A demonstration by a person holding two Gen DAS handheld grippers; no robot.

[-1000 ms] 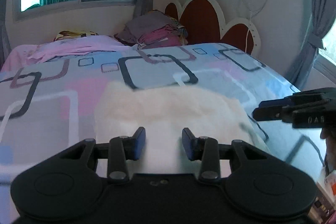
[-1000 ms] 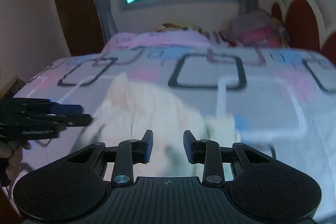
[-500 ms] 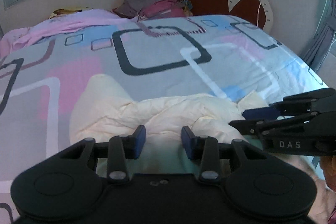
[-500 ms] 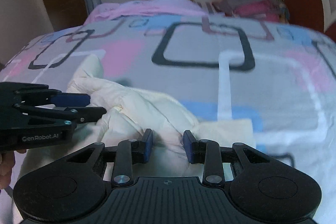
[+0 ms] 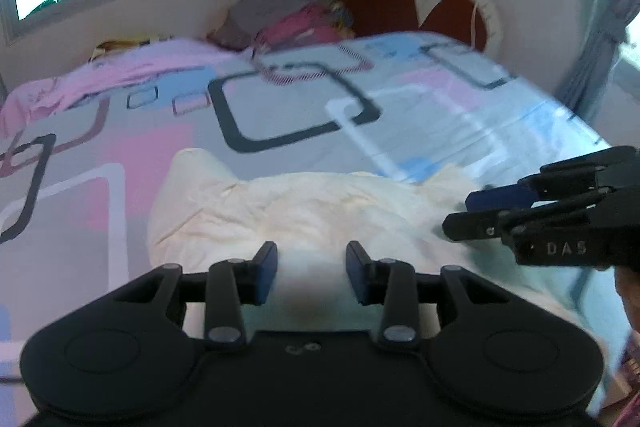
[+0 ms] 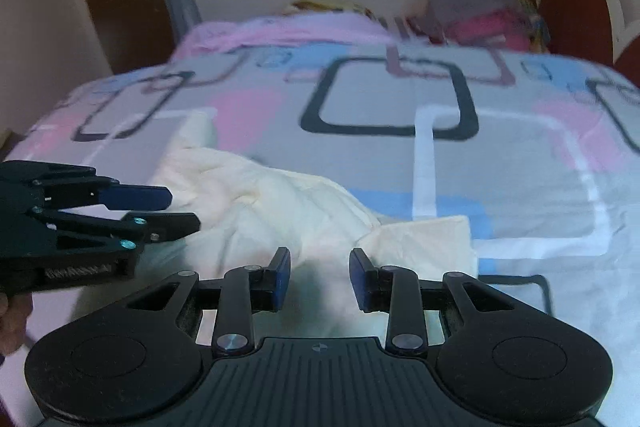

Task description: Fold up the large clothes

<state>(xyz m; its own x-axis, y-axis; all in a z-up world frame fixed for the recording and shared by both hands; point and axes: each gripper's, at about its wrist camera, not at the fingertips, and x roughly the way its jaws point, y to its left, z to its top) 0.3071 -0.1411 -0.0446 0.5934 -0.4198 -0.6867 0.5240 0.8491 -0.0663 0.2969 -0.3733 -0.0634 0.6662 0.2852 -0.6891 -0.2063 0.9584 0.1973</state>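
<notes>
A big bed (image 5: 120, 163) with a sheet of gray, pink and blue squares fills the room. A cream cloth (image 5: 312, 211) lies crumpled on the near part of the bed. Far back by the headboard sits a pile of clothes (image 5: 288, 19). The left gripper (image 5: 311, 269) hangs over the cloth, its fingers apart and holding nothing. The right gripper (image 6: 320, 277) is beside it, fingers apart too, with nothing in them.
</notes>
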